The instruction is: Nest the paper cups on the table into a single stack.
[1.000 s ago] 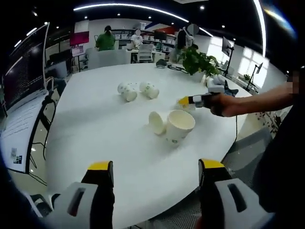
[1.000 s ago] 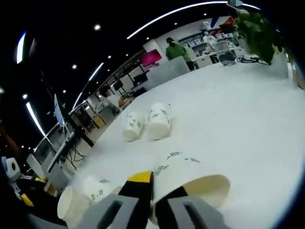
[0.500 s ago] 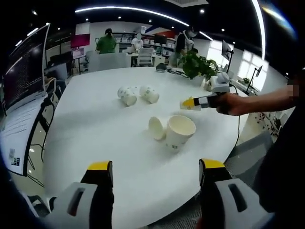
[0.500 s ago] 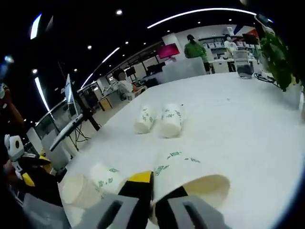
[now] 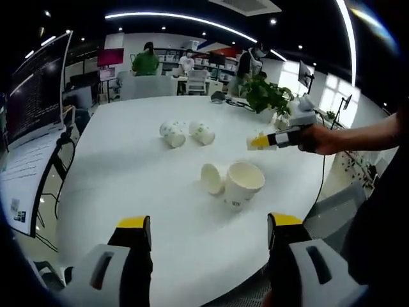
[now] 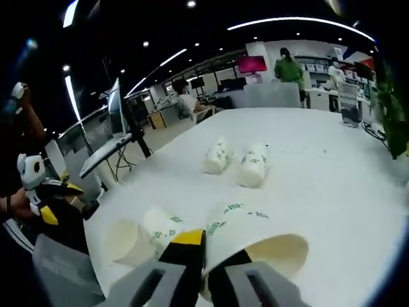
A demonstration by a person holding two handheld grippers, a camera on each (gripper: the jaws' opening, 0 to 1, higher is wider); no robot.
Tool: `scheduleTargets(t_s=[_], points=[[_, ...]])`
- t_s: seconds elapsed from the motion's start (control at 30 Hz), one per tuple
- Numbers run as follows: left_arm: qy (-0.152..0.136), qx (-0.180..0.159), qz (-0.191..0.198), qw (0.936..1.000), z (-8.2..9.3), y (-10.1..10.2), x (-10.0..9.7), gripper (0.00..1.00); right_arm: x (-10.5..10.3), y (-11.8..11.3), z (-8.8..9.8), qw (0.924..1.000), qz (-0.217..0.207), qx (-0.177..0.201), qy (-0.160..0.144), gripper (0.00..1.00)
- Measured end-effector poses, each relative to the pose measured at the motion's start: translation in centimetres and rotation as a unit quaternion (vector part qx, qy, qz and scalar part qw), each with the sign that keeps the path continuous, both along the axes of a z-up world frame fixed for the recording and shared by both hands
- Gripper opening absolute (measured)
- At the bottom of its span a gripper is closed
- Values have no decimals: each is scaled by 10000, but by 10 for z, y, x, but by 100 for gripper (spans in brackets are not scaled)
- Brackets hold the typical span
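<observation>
Four white paper cups with green print are on the white table (image 5: 128,173). Two lie side by side at the far side (image 5: 174,134) (image 5: 203,133). Nearer, one lies on its side (image 5: 213,178) against a tilted, open-mouthed one (image 5: 241,182). My left gripper (image 5: 209,224) is open over the near table edge, well short of them. My right gripper (image 6: 206,256) is shut on the rim of a fifth cup (image 6: 255,240), held above the table. It reaches in from the right (image 5: 261,141) beyond the near pair. The right gripper view has the far pair (image 6: 217,155) (image 6: 252,167), the near pair (image 6: 124,242) (image 6: 163,225) and the left gripper (image 6: 56,201).
A potted plant (image 5: 265,89) and small items stand at the table's far right. A large monitor (image 5: 32,89) is off the left edge. People and chairs are at desks behind the table (image 5: 147,61). A person's forearm (image 5: 358,134) stretches in from the right.
The right gripper with its cup has drawn a little to the right, away from the near pair. The right gripper view has swung, bringing the near pair and left gripper further in.
</observation>
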State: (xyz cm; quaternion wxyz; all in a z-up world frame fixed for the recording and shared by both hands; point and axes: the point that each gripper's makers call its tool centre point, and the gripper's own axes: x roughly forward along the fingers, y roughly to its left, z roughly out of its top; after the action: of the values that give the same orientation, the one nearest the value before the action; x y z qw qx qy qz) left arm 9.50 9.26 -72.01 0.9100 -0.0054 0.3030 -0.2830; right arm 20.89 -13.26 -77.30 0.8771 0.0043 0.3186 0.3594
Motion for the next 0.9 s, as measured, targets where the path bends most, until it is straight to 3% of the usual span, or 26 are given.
scheduleTargets(t_s=[0.23, 0.43, 0.53, 0.73, 0.9], points=[[-17, -34, -19, 10000, 0, -1, 4, 72, -23, 11, 19, 9979, 495, -423, -66, 0], [-27, -74, -80, 9999, 0, -8, 5, 72, -29, 16, 32, 9936, 892, -678, -137, 0], [-46, -97, -115, 9999, 1, -11, 7, 72, -35, 18, 37, 9884, 1192, -937, -7, 0], [-41, -104, -174, 9998, -1, -14, 8, 72, -45, 28, 49, 9808, 1566, -1156, -104, 0], [-66, -135, -184, 9997, 1, -15, 9, 72, -60, 37, 55, 9670, 2020, -1544, -188, 0]])
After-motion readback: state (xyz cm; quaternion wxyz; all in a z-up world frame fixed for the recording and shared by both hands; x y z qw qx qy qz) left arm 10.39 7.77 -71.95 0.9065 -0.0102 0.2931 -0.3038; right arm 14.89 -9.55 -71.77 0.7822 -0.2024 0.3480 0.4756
